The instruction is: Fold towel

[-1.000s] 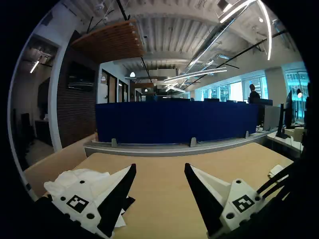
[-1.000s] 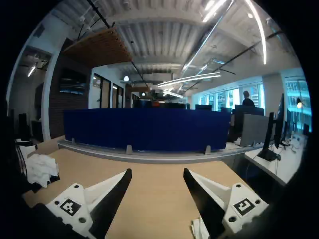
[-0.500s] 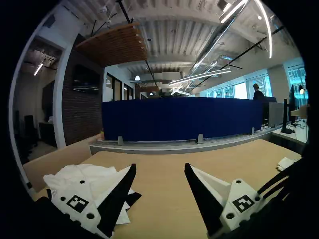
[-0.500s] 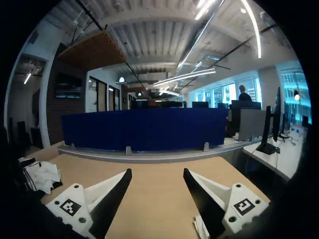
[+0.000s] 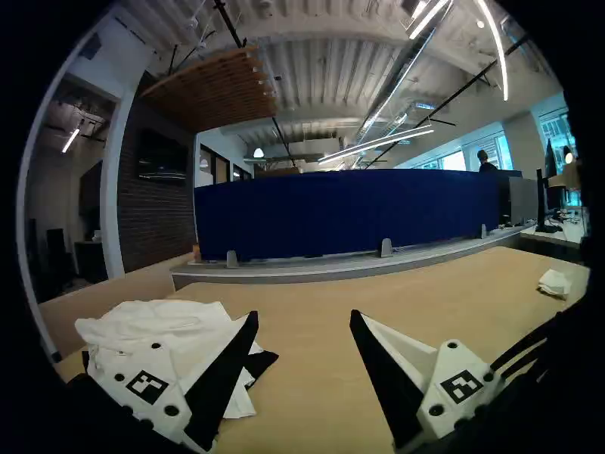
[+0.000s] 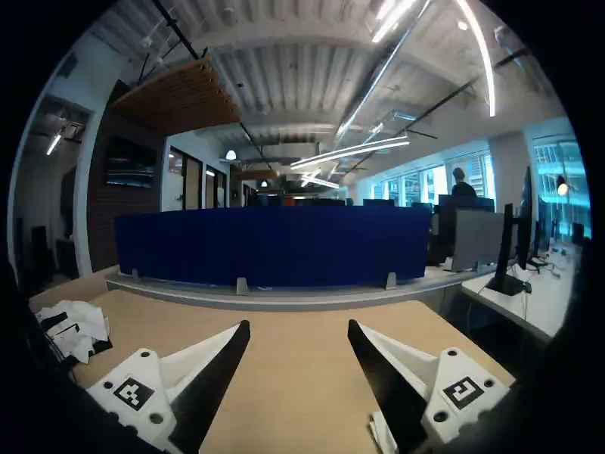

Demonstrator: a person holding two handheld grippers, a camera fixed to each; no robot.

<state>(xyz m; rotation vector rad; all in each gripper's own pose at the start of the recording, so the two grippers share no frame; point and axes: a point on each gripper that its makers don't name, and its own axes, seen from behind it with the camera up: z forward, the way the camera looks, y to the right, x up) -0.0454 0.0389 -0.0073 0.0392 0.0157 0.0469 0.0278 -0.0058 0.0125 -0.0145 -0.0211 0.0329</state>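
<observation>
1. Left gripper view: the left gripper (image 5: 302, 318) has its fingers wide apart and holds nothing, over the wooden table (image 5: 454, 295). The white towel (image 5: 162, 321) lies crumpled on the table, partly under the finger at the view's left.
2. Right gripper view: the right gripper (image 6: 298, 325) is also spread wide and empty. A crumpled white cloth (image 6: 76, 333) lies far left, well apart.
</observation>
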